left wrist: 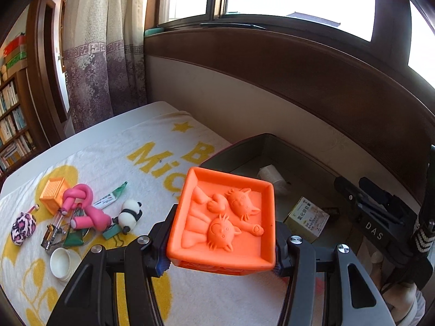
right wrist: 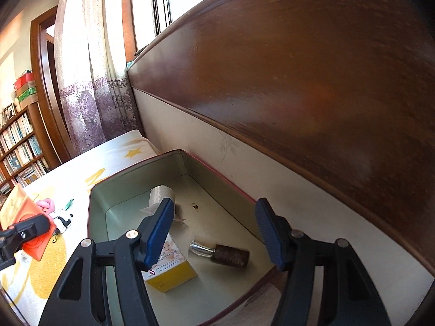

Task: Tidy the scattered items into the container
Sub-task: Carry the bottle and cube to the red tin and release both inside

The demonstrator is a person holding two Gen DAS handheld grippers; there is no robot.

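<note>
On a white and yellow towel (left wrist: 114, 149) by a wood-panelled wall, the left gripper (left wrist: 221, 252) clamps an orange cat-relief block (left wrist: 225, 220) near the container (right wrist: 217, 190), over which the right gripper (right wrist: 214, 233) hangs, jaws apart, gripping nothing.

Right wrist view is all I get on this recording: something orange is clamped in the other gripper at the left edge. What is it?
Observer: An orange cat tray with two cats moulded in relief, gripped by its sides in the left gripper jaws.
Operator: Is it over the container yet?
Observer: It is held up in front of the near corner of the tin; whether it has crossed the rim I cannot tell.
Operator: How much is left to tidy?
Observer: At least five items lie on the towel: a panda toy, a pink knotted toy, an orange crate, a white jar and a spotted ball.
</note>
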